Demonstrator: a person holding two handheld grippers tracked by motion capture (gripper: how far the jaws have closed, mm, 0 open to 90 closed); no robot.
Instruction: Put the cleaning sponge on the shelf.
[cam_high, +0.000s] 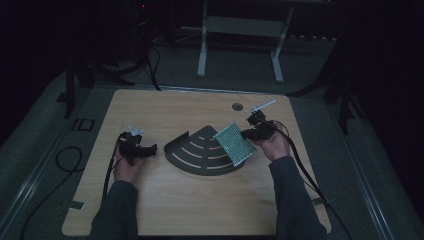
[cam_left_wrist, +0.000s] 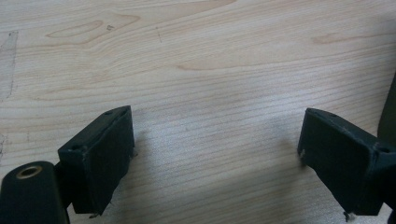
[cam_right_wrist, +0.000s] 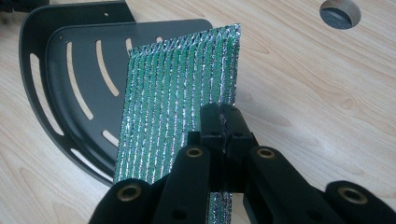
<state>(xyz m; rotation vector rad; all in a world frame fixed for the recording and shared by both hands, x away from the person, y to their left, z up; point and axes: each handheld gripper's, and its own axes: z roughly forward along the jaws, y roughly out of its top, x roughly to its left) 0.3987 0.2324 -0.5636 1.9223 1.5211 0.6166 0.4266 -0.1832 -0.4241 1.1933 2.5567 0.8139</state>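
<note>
Over the tray (cam_high: 200, 152) my right gripper (cam_right_wrist: 223, 122) pinches the foil sheet (cam_right_wrist: 180, 98) by one edge; left gripper (cam_left_wrist: 215, 154) idles wide, empty; I fear the thin sheet slipping or creasing

High view looks down and forward from above the person's side, far off, rather dim, whole table (cam_high: 150, 200) seen, left gripper view very close to bare wood, right gripper view close over the dark tray (cam_right_wrist: 42, 56), shared with high view
</note>
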